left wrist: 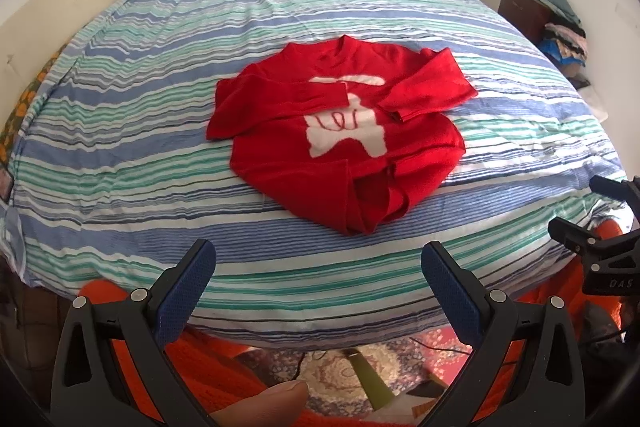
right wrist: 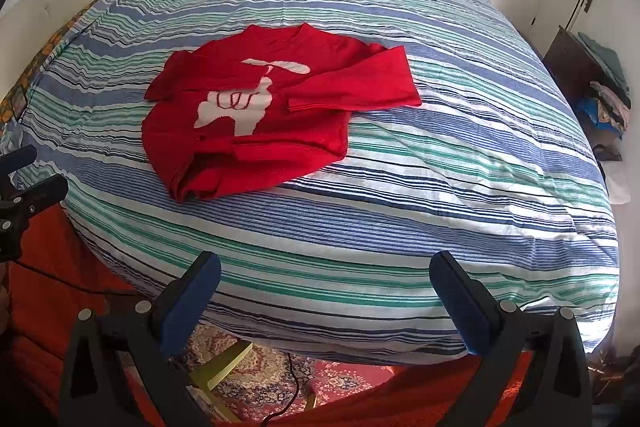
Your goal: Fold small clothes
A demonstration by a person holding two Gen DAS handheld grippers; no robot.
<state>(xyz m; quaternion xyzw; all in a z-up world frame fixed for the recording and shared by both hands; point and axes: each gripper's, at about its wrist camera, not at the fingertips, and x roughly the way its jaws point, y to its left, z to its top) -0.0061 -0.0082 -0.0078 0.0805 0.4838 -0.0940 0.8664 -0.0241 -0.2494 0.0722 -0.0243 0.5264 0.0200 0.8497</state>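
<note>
A small red sweater (left wrist: 340,131) with a white animal figure on its front lies on the striped bed cover (left wrist: 120,147), both sleeves folded in over the chest and the hem rumpled toward me. In the right wrist view the red sweater (right wrist: 256,115) sits left of centre on the striped bed cover (right wrist: 480,167). My left gripper (left wrist: 320,279) hovers open above the near edge of the bed, well short of the sweater, nothing between its blue pads. My right gripper (right wrist: 326,291) is open too, empty, over the same near edge. Each gripper shows at the other view's side: the right gripper (left wrist: 580,219), the left gripper (right wrist: 32,175).
A headboard (left wrist: 60,11) stands at the left of the bed. A dark cabinet with piled clothes (left wrist: 560,31) is at the right wall. Below the bed edge lie an orange blanket (right wrist: 60,267), a patterned rug (right wrist: 256,367), a cable and a yellow-green stool leg (right wrist: 216,363).
</note>
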